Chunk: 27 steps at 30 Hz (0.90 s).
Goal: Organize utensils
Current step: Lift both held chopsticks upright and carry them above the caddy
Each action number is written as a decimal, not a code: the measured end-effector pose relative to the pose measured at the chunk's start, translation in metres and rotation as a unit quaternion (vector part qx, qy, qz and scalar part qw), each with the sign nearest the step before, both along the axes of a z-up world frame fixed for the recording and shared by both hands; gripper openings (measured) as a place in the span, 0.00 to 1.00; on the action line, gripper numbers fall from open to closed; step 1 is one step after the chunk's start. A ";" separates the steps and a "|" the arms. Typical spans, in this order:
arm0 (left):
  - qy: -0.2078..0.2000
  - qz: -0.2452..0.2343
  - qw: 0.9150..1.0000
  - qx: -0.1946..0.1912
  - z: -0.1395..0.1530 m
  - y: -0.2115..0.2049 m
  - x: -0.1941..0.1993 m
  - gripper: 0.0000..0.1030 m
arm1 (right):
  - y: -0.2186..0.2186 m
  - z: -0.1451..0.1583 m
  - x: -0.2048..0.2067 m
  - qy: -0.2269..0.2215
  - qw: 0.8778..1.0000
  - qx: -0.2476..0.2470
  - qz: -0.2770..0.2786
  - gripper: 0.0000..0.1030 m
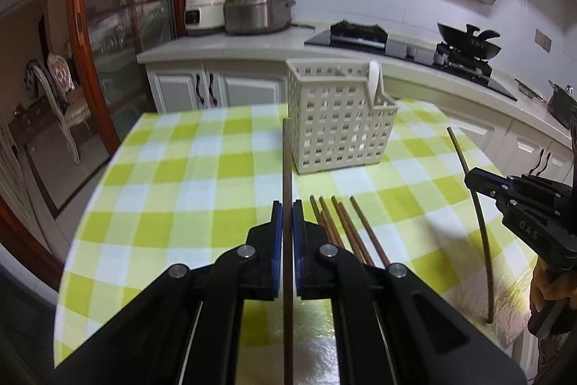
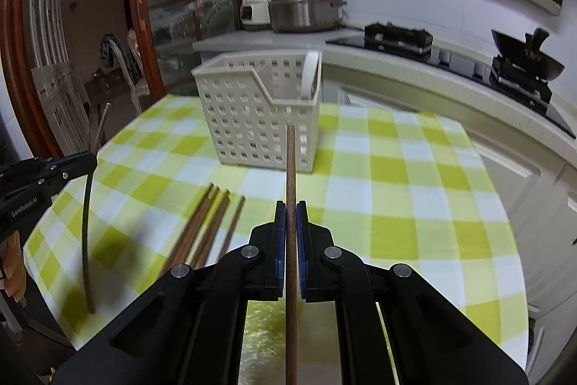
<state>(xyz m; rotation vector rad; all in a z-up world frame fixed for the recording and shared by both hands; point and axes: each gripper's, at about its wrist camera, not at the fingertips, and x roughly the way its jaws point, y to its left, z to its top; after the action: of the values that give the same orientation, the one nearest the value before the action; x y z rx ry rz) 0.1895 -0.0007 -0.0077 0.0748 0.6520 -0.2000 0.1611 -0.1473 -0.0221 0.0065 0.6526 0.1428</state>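
The left gripper (image 1: pixel 287 204), black with blue pads, pinches one long brown wooden chopstick (image 1: pixel 287 168) between its pressed-together fingers. The stick runs straight along the fingers, its far tip reaching up beside the left front corner of the cream perforated plastic utensil basket (image 1: pixel 339 128), and its near end passing back under the gripper body and out of the bottom of the left wrist view.

The right gripper (image 2: pixel 290 204) is of the same make and grips a second brown wooden chopstick (image 2: pixel 290 165) the same way, fingers closed tight on it. That stick's tip points toward the basket's right front corner in the right wrist view; whether it touches the basket cannot be told.

Each gripper also shows at the edge of the other's camera, holding its stick upright and tilted, the lower end down near the green, white and yellow checked tablecloth (image 1: pixel 173 190).

Four loose brown chopsticks (image 1: pixel 339 226) lie in a bundle on the cloth, just right of the left gripper and left of the right one, between the two. Their near ends are hidden under the gripper bodies.

The basket stands upright on the far part of the table, with an inner divider and a white spoon (image 1: pixel 375 78) standing in its right compartment; only the spoon's upper part shows. The far edges of both views are blurred.
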 end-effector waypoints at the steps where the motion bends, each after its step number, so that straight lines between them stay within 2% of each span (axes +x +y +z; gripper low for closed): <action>1: -0.004 0.000 1.000 0.000 0.003 0.000 -0.003 0.05 | 0.000 0.004 -0.002 -0.005 1.000 0.001 0.001 0.06; 11: -0.036 -0.003 0.999 0.001 0.026 0.002 -0.028 0.05 | 0.005 0.039 -0.026 -0.056 0.998 -0.001 0.006 0.06; 20: -0.060 0.001 0.998 -0.007 0.040 0.001 -0.043 0.05 | 0.008 0.054 -0.037 -0.085 0.996 -0.004 0.006 0.06; 27: -0.094 0.011 0.995 -0.013 0.047 -0.005 -0.051 0.05 | 0.010 0.063 -0.039 -0.114 0.994 0.003 0.003 0.06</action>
<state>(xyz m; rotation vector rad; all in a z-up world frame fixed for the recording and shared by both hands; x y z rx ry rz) 0.1383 -0.0061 0.0396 0.0601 0.4624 -0.1776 0.1221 -0.1373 0.0405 -0.0063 0.4247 0.1476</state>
